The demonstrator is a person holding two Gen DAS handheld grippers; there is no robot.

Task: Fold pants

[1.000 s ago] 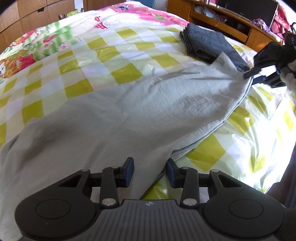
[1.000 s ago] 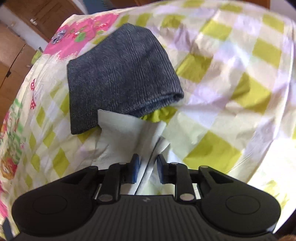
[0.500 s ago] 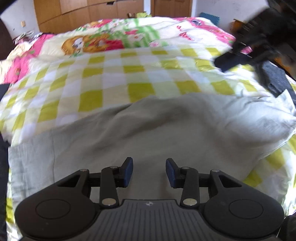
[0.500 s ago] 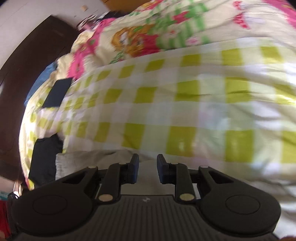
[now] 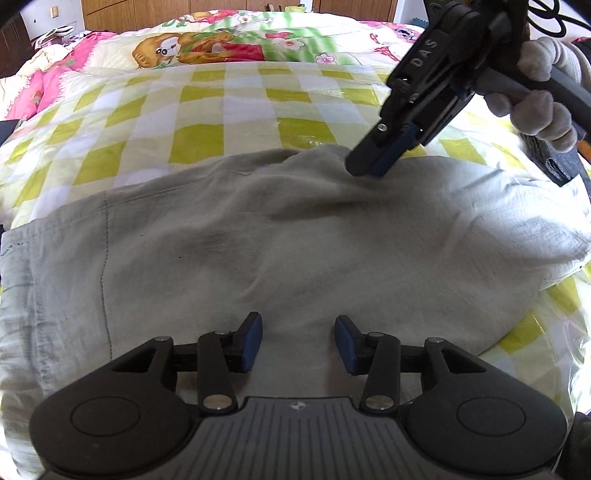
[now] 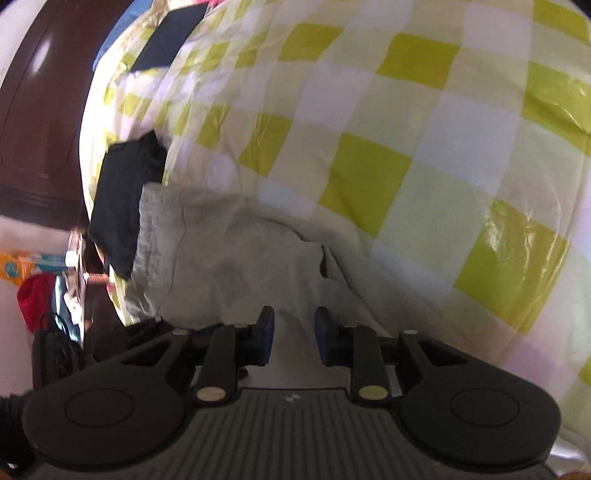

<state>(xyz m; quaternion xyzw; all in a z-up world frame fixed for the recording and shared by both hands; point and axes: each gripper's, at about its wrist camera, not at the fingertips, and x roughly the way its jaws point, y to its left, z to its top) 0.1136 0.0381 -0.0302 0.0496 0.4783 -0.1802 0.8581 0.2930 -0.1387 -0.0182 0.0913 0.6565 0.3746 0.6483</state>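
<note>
Light grey pants (image 5: 295,236) lie spread across the yellow-checked bedspread (image 5: 221,107), with the stitched hem at the left. My left gripper (image 5: 298,341) is open and empty, low over the near edge of the pants. My right gripper (image 5: 369,162) comes in from the upper right, its tips down on the far edge of the pants by a raised fold. In the right wrist view my right gripper (image 6: 293,334) has its jaws apart with grey pants (image 6: 236,258) cloth under them.
A folded dark grey garment (image 5: 557,162) lies at the right edge of the bed. Dark folded clothes (image 6: 122,199) lie beyond the pants' end in the right wrist view. A cartoon-print quilt (image 5: 207,44) covers the far bed. Wooden cabinets (image 5: 229,7) stand behind.
My right gripper let go of the pants' right end, swung left and came down on the far edge mid-length. My left gripper turned left along the pants and stayed open.
</note>
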